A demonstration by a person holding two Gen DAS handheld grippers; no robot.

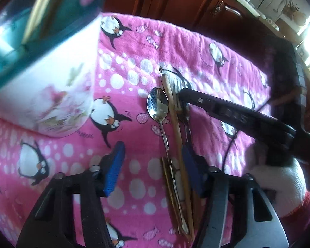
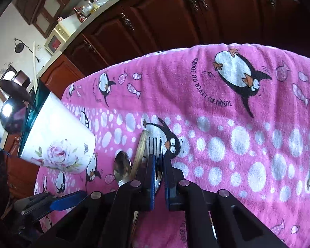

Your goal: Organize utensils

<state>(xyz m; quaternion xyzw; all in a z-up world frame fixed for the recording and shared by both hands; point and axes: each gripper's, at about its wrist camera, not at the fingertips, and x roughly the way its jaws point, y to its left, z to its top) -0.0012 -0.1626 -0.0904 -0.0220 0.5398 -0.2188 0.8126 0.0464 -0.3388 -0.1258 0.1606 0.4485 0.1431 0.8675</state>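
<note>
On the pink penguin cloth [image 1: 134,47] a metal spoon [image 1: 157,103], a wooden stick [image 1: 174,124] and a fork [image 1: 178,86] lie side by side. My left gripper [image 1: 153,150] hovers low over their handles with its blue pads apart. The spoon and stick handles run between the pads, close to the right one. My right gripper [image 2: 158,161] is shut on the fork [image 2: 155,142] just below the tines, and its black fingers [image 1: 188,96] come in from the right. The spoon [image 2: 122,167] and stick [image 2: 140,150] lie just left of it.
A white flowered container [image 1: 51,95] with a teal inside stands left of the utensils, also the container [image 2: 55,138] in the right wrist view. A gloved hand [image 1: 279,177] holds the right gripper. Dark wood cabinets [image 2: 175,20] stand beyond the table's far edge.
</note>
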